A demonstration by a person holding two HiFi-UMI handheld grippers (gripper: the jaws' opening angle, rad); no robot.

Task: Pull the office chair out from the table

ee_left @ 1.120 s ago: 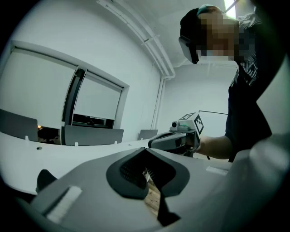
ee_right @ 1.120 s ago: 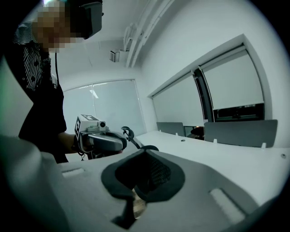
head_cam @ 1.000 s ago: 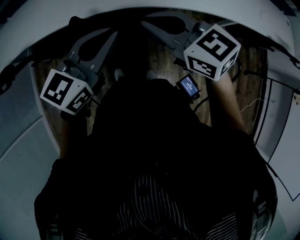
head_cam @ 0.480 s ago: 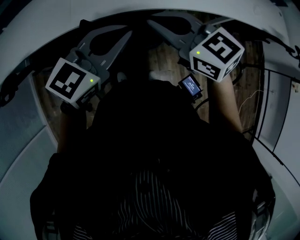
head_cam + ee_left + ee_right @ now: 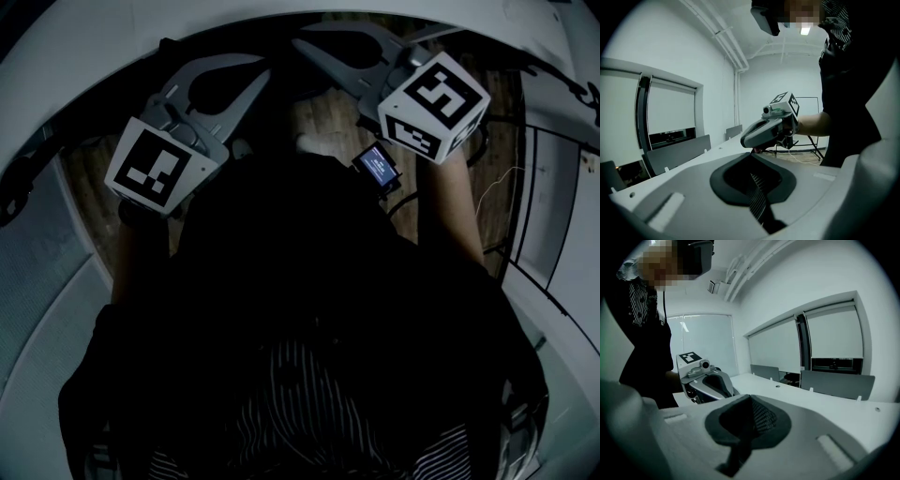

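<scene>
Nearest: left gripper [image 5: 750, 157] clamped on a strip of dark mesh belonging to the chair [image 5: 758, 202]. Right gripper [image 5: 749, 398] likewise closed on that mesh. Both held facing each other in front of the dark torso [image 5: 300, 309], over the wooden floor [image 5: 337, 112]. Just beyond: curved edge of the white table [image 5: 84, 52]. Rest of the chair too dark to make out from above. Farthest: grey dividers [image 5: 836, 383] on the far tabletop.

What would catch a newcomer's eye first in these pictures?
The bold black-and-white left marker cube and right marker cube flank the person's dark torso in the head view. In their own views, the left gripper and right gripper each appear to pinch the office chair's dark mesh.
</scene>
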